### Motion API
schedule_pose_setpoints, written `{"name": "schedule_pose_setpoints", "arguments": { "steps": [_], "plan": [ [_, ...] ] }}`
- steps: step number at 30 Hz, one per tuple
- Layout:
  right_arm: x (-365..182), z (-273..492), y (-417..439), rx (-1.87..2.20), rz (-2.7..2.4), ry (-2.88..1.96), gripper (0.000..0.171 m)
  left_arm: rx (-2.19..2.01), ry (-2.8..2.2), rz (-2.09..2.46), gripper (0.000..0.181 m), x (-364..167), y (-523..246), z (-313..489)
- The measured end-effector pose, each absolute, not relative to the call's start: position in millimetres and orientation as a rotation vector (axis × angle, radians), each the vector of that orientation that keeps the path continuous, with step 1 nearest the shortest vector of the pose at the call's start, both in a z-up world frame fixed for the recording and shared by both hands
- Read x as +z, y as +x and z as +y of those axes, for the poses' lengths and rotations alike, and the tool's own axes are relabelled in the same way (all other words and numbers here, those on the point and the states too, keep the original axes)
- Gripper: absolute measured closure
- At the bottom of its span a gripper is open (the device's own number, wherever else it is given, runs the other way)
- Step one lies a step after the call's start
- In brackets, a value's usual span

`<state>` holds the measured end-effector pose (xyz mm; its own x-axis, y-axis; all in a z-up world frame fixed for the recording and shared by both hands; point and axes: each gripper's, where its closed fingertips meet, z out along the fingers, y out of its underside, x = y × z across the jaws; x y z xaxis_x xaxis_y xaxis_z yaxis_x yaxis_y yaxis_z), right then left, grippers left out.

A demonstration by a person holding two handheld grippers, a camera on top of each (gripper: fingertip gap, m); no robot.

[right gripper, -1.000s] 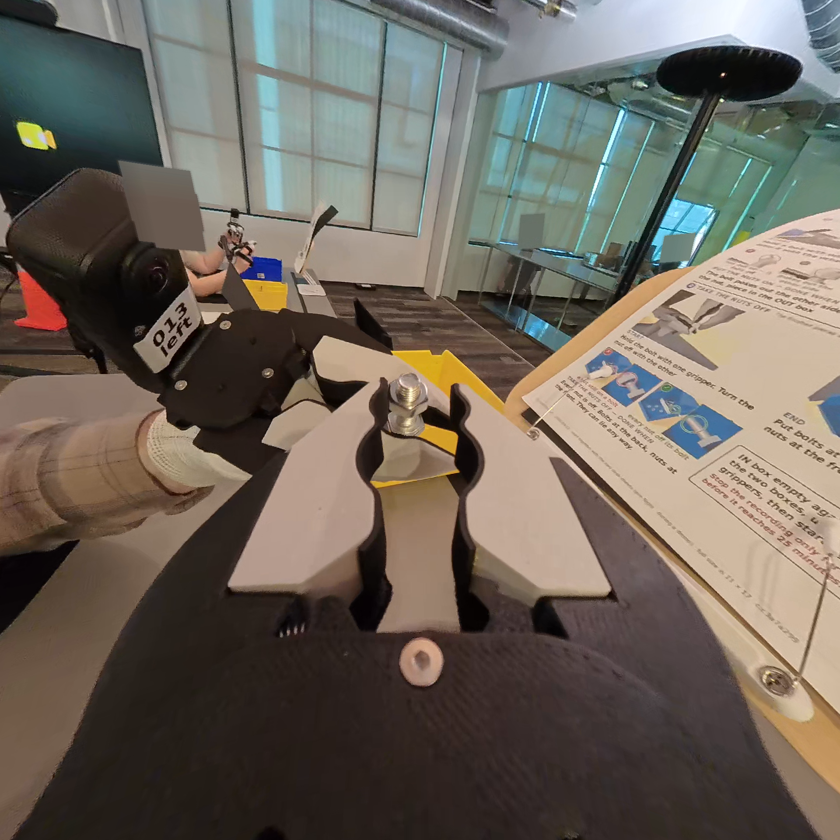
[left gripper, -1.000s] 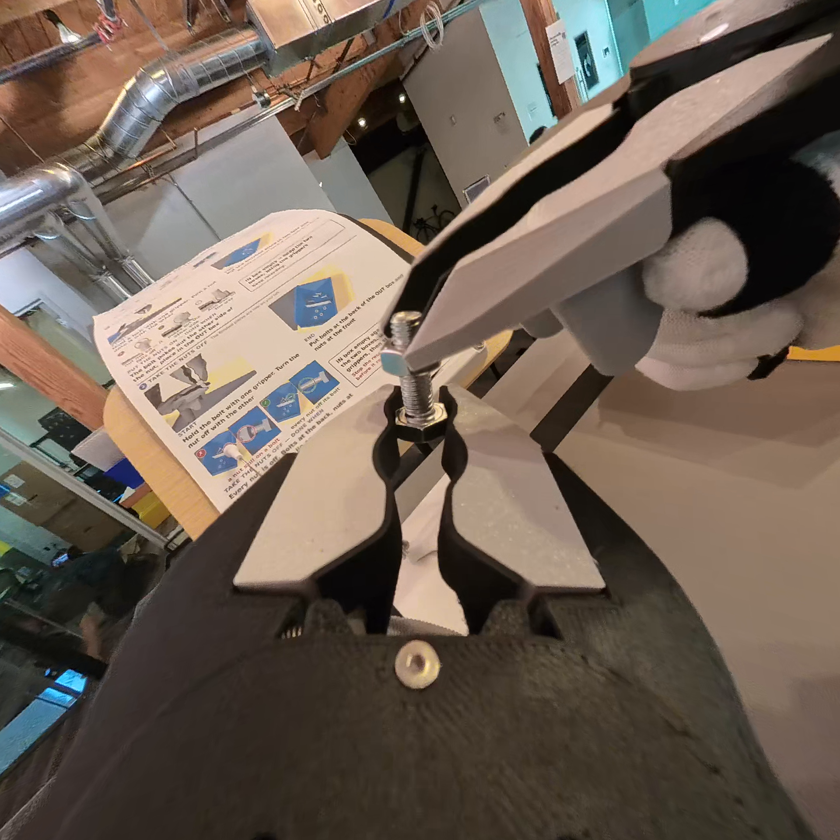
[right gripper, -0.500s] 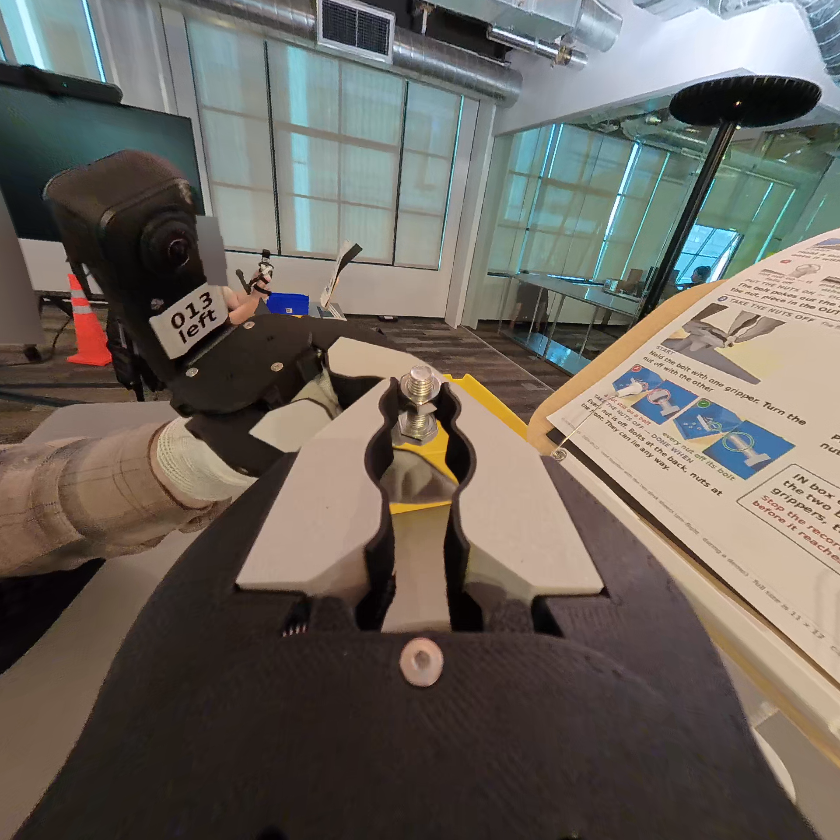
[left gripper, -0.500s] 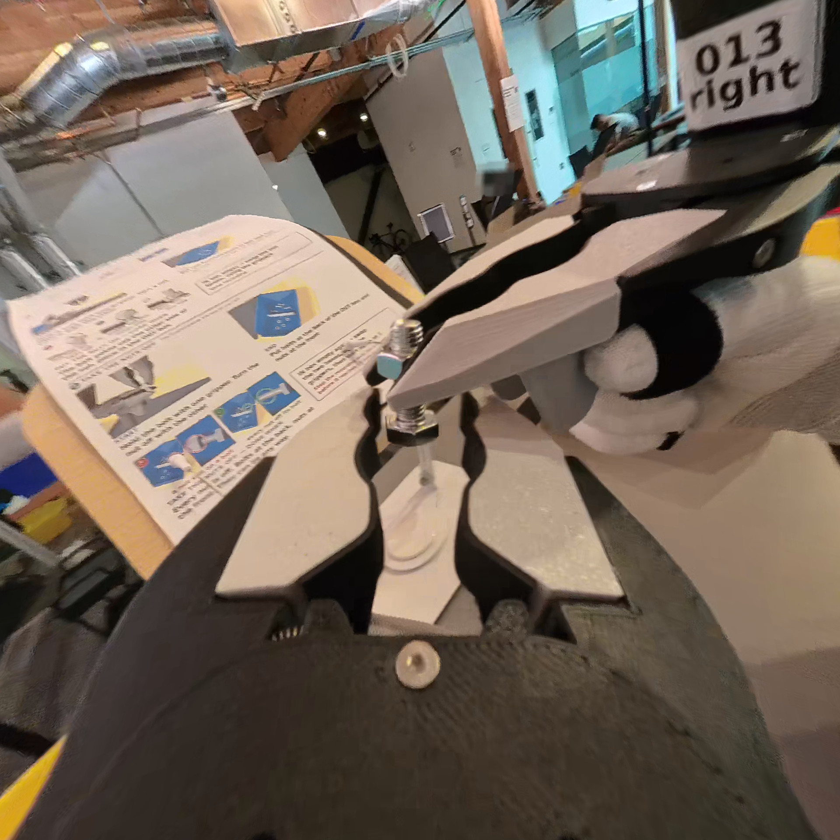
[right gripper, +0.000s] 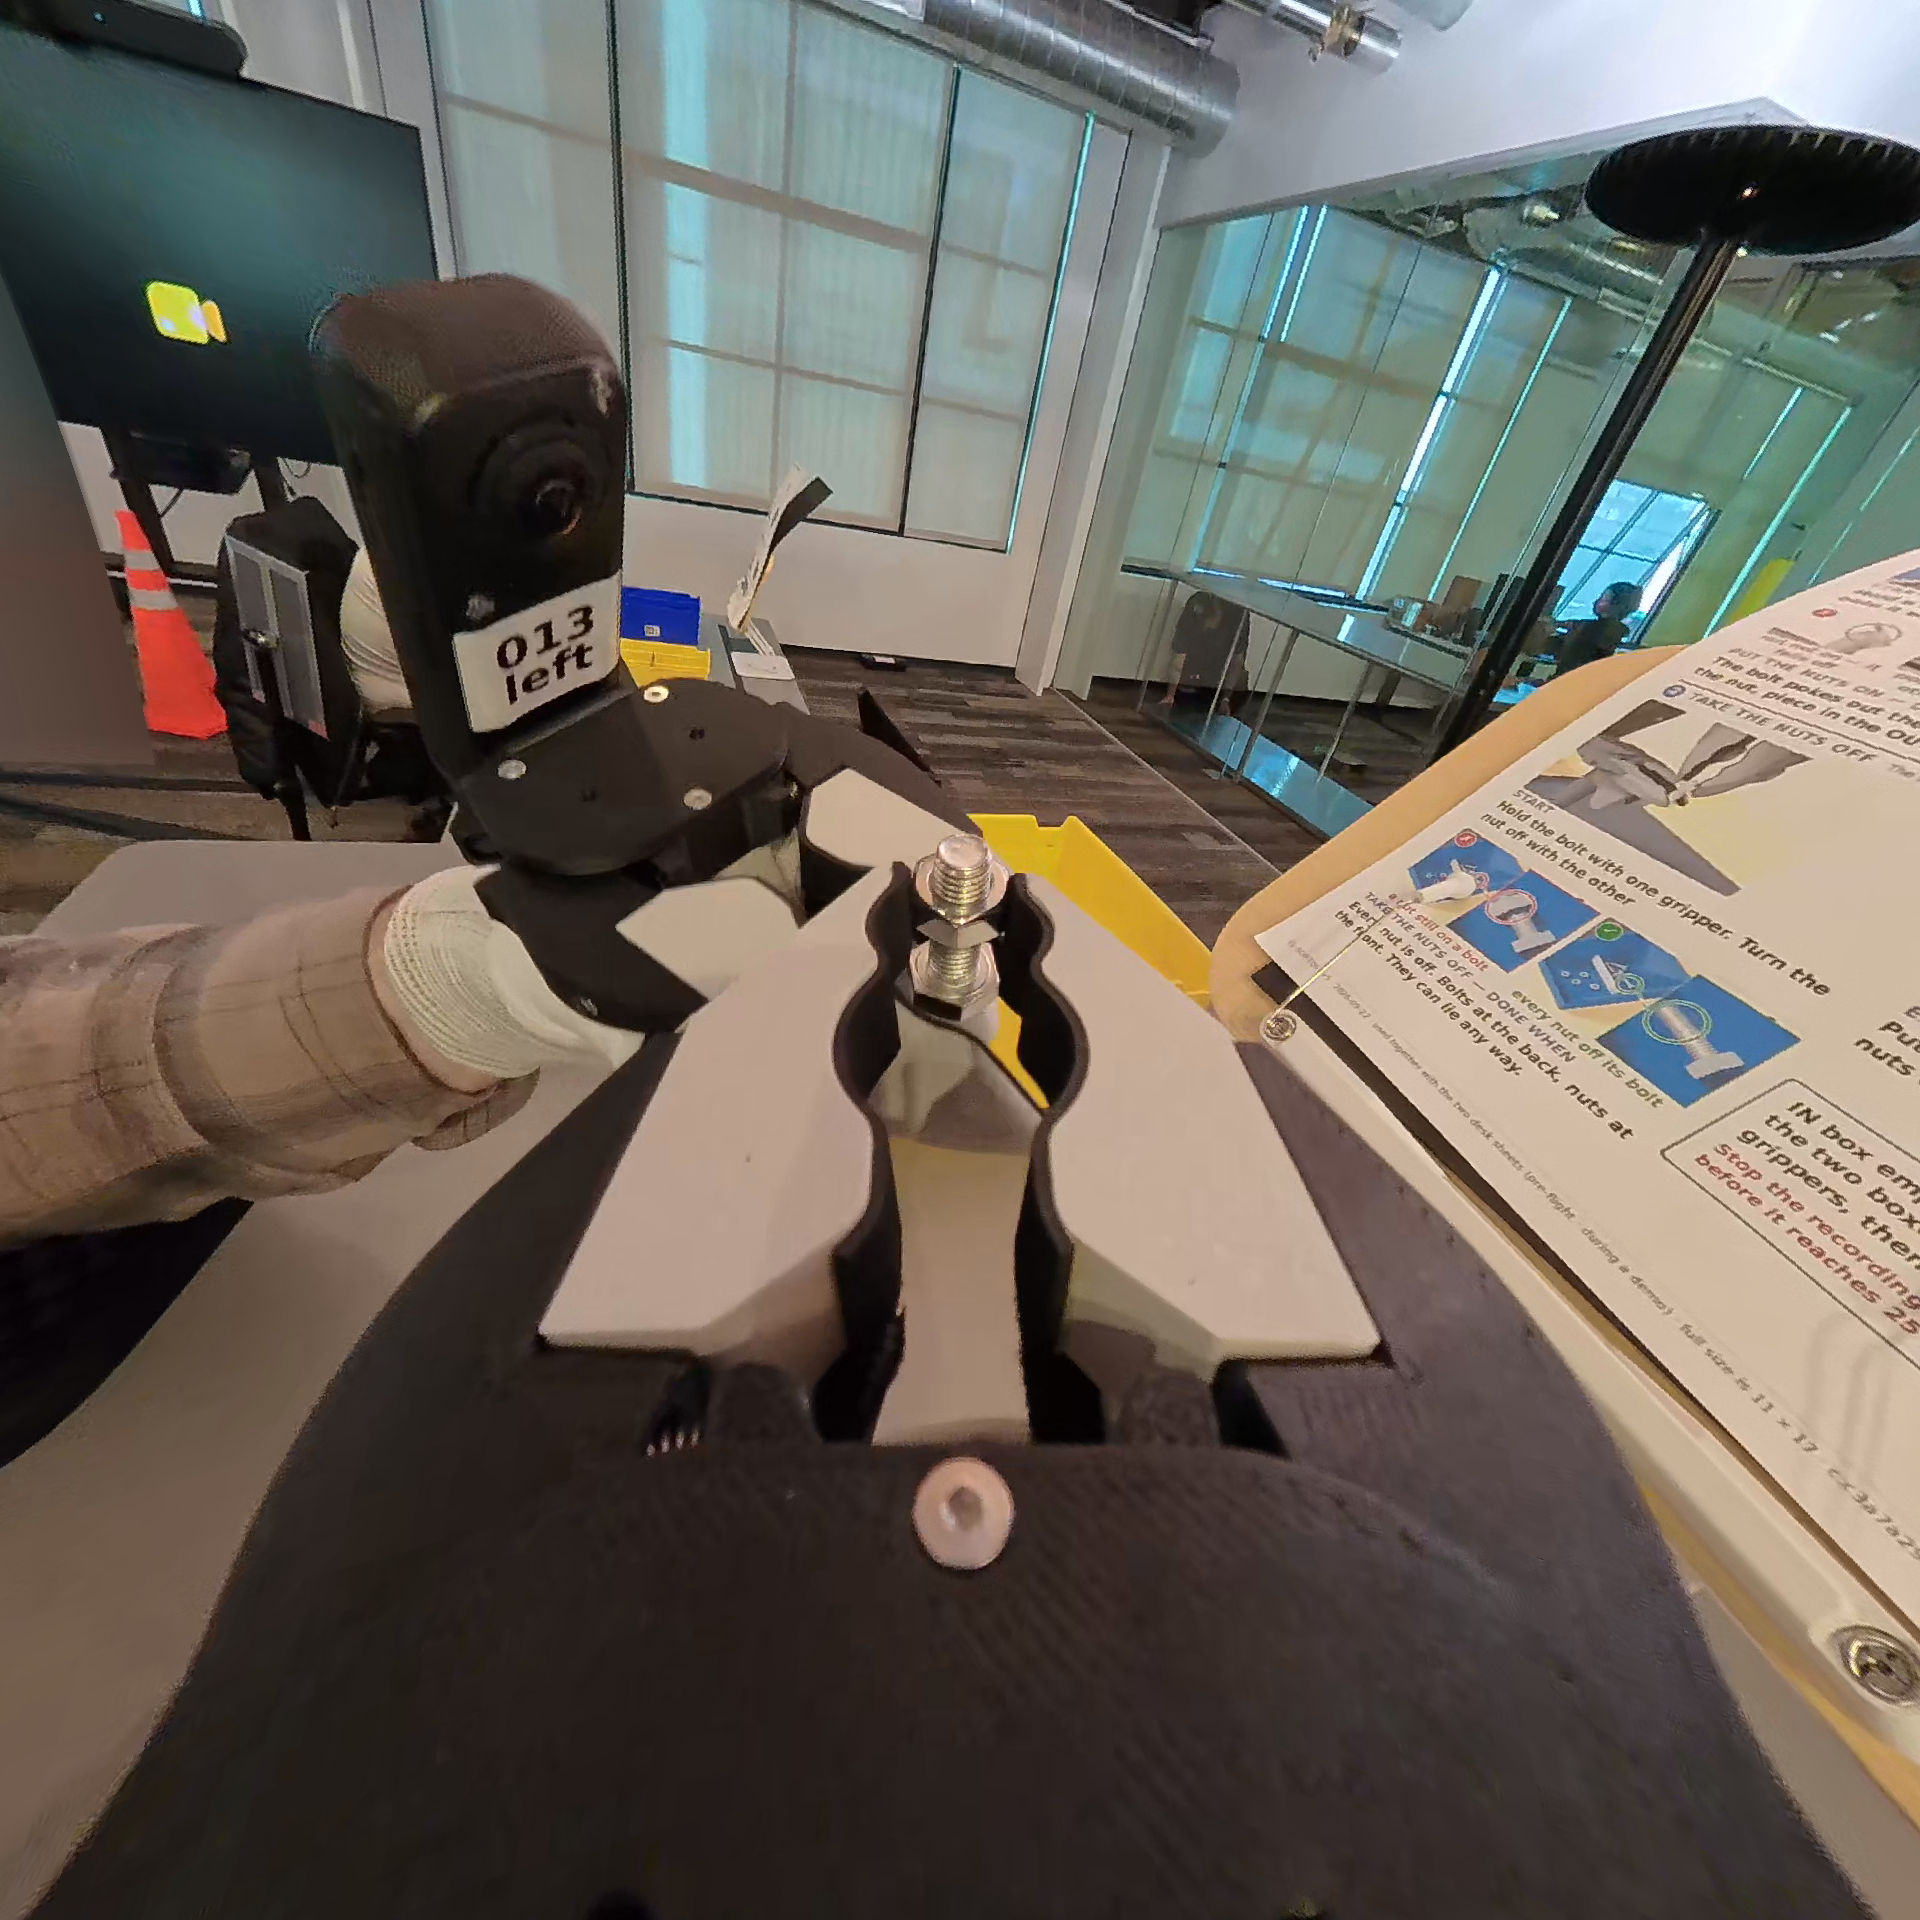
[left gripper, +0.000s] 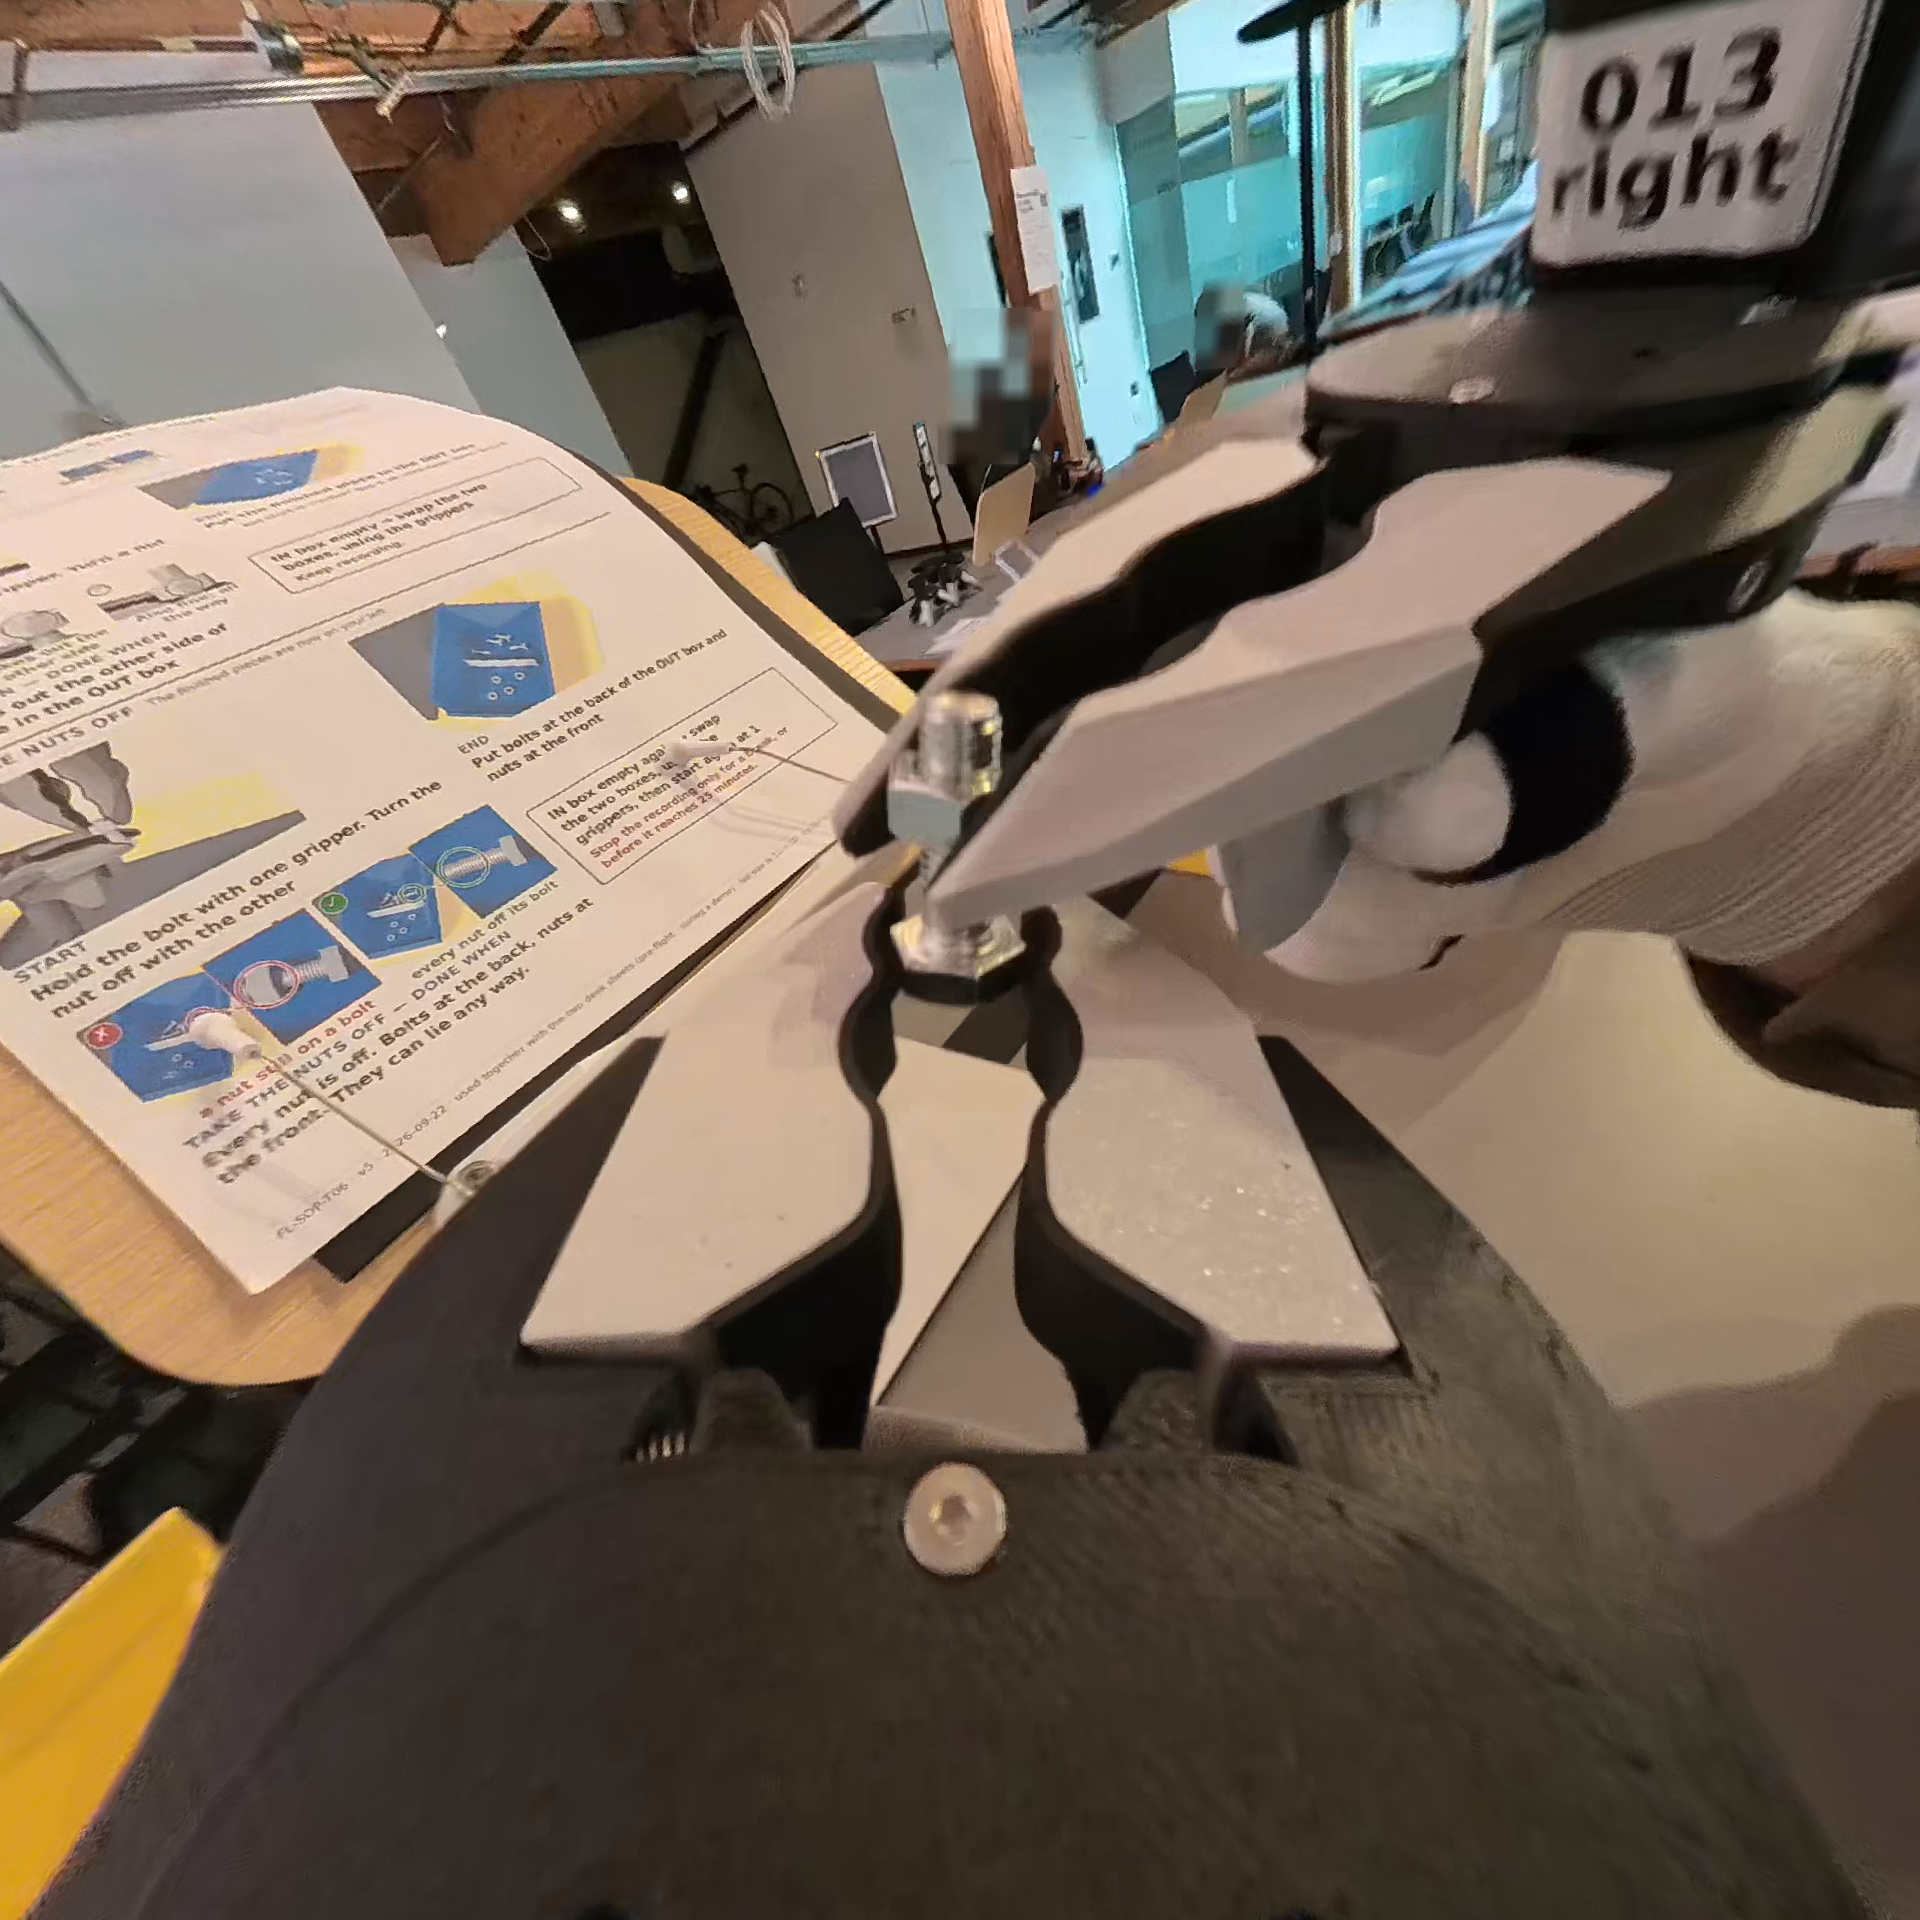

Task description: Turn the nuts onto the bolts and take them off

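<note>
A steel bolt stands upright between my two grippers above the table. My left gripper is shut on the bolt's hex head at its fingertips. My right gripper comes in from the right and is shut on the nut, partway up the thread. In the right wrist view my right gripper holds the nut, with the thread end above it and the bolt head below. The left gripper's black body shows at the left, held by a gloved hand.
A printed instruction sheet on a tilted wooden board stands beside the grippers; it also shows in the right wrist view. A yellow bin sits behind the bolt. The grey table top lies below. One gripper's finger ends stand about 5 cm off the other's.
Both grippers have tilted and swung while keeping hold of the bolt and nut. The left wrist view now looks lower, toward the board and table. The gap between nut and head looks wider.
</note>
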<state>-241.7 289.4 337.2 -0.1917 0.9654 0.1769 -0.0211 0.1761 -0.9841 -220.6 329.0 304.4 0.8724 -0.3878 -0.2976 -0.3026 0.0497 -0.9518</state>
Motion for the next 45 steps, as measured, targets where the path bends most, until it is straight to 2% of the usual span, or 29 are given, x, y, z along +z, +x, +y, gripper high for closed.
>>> {"name": "schedule_pose_setpoints", "arguments": {
  "steps": [3,6,9,13,24,25,26,27,41,45],
  "plan": [
    [338.3,290.2,-239.5,1.208,-1.432,-0.988,0.156,-0.009,-1.545,0.581,0.169,301.0,-221.6,331.1],
    [337.0,291.2,-238.6,1.22,-1.438,-1.0,0.156,-0.03,-1.545,0.573,0.167,300.2,-220.1,331.9],
    [333.2,292.9,-239.9,1.211,-1.447,-1.016,0.156,-0.048,-1.54,0.557,0.156,301.6,-220.0,332.2],
    [332.2,291.9,-241.2,1.205,-1.451,-1.024,0.156,-0.045,-1.534,0.557,0.166,302.1,-220.1,331.8],
    [330.7,292.4,-241.5,1.145,-1.461,-1.036,0.156,-0.033,-1.524,0.557,0.167,300.6,-221.1,332.7],
    [331.9,291.8,-241.8,1.141,-1.457,-1.032,0.146,-0.038,-1.523,0.548,0.167,300.9,-221.7,333.1],
    [334.0,291.4,-242.6,1.149,-1.443,-1.041,0.123,-0.05,-1.521,0.541,0.167,301.1,-221.8,333.3],
    [336.0,291.0,-243.3,1.156,-1.432,-1.048,0.112,-0.061,-1.512,0.53,0.167,302.3,-222.4,333.2],
    [355.5,299.8,-229.0,1.151,-1.353,-1.008,0.115,-0.228,-1.443,0.444,0.167,316.9,-227.6,327.4],
    [354.6,309.5,-226.1,1.109,-1.34,-1.029,0.112,-0.229,-1.438,0.453,0.167,316.0,-224.2,327.6]
  ]
}}
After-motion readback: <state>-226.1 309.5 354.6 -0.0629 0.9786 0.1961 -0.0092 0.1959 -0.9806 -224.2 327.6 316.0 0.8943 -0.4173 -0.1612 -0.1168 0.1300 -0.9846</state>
